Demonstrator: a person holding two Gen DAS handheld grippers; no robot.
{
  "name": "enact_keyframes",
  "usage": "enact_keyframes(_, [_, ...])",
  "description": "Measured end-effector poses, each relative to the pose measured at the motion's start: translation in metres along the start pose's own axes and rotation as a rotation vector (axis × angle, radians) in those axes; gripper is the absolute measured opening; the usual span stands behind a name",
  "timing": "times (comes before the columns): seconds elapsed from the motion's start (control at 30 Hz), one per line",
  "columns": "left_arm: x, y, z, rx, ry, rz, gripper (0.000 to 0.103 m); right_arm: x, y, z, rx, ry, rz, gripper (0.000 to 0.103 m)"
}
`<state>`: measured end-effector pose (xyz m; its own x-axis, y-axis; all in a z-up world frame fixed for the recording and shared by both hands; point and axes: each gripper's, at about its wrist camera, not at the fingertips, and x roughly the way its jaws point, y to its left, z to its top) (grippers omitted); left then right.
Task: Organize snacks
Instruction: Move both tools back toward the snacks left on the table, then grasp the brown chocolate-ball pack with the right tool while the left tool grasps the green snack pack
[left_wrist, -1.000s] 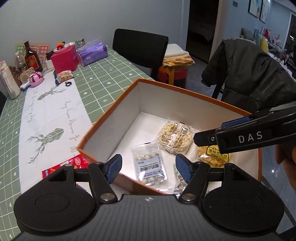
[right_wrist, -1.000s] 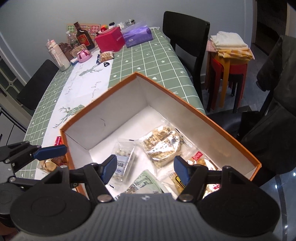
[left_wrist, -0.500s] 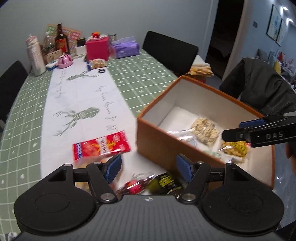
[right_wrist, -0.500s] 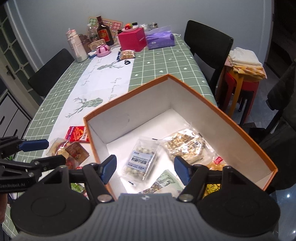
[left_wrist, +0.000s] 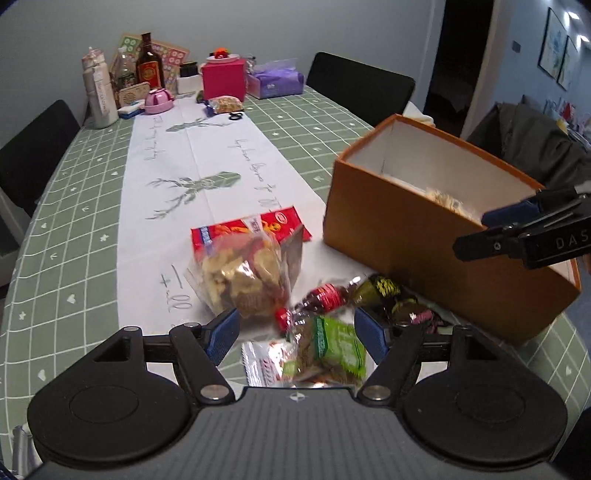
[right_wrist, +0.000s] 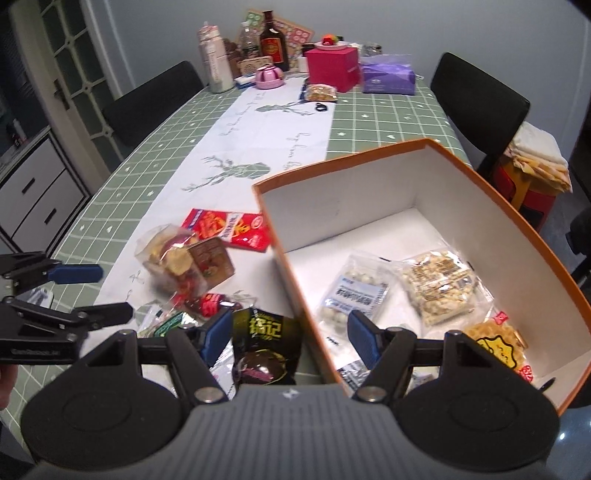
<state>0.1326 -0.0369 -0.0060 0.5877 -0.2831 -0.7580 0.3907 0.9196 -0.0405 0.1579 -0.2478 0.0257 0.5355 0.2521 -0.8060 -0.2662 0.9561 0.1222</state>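
An orange box stands on the table and holds several snack packets, among them a white-ball packet and a nut bar packet. Loose snacks lie left of the box: a red packet, a clear bag of chips, a green packet and a black packet. My left gripper is open and empty just above the green packet. My right gripper is open and empty over the box's near left wall.
A green checked tablecloth with a white runner covers the table. At the far end stand bottles, a pink box and a purple tissue pack. Black chairs stand around the table.
My left gripper has swung left from over the box to low above the loose snacks. My right gripper has shifted left to the box's left wall. Both stay open.
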Motion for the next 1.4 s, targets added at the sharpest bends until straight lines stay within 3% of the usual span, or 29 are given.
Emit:
enact_keyframes(0.17, [0.013, -0.007, -0.020, 0.090, 0.039, 0.001, 0.085, 0.000, 0.027, -0.013, -0.148, -0.058, -0.092, 0.070])
enact_keyframes(0.3, [0.023, -0.015, -0.033, 0.207, 0.069, 0.025, 0.085, -0.008, 0.046, -0.018, -0.248, -0.126, -0.089, 0.069])
enact_keyframes(0.4, [0.031, -0.016, -0.040, 0.270, 0.087, 0.044, 0.085, 0.000, 0.051, -0.020, -0.254, -0.084, -0.044, 0.069])
enact_keyframes(0.53, [0.032, -0.009, -0.039, 0.241, 0.086, 0.017, 0.085, 0.025, 0.051, -0.029, -0.220, 0.015, -0.010, 0.068])
enact_keyframes(0.67, [0.025, -0.015, -0.030, 0.232, 0.035, -0.032, 0.086, 0.043, 0.056, -0.038, -0.216, 0.068, -0.010, 0.065])
enact_keyframes(0.77, [0.030, -0.026, -0.028, 0.301, 0.034, 0.028, 0.087, 0.053, 0.056, -0.043, -0.217, 0.101, -0.034, 0.060])
enact_keyframes(1.03, [0.046, -0.026, -0.027, 0.328, 0.055, 0.033, 0.088, 0.075, 0.050, -0.046, -0.203, 0.139, -0.055, 0.054])
enact_keyframes(1.2, [0.046, -0.032, -0.031, 0.378, 0.018, -0.009, 0.065, 0.080, 0.051, -0.046, -0.216, 0.132, -0.062, 0.047])
enact_keyframes(1.23, [0.045, -0.033, -0.032, 0.390, 0.016, -0.014, 0.064, 0.079, 0.049, -0.045, -0.213, 0.131, -0.050, 0.042])
enact_keyframes(1.4, [0.039, -0.030, -0.036, 0.406, 0.025, -0.058, 0.061, 0.077, 0.044, -0.044, -0.203, 0.151, 0.012, 0.043])
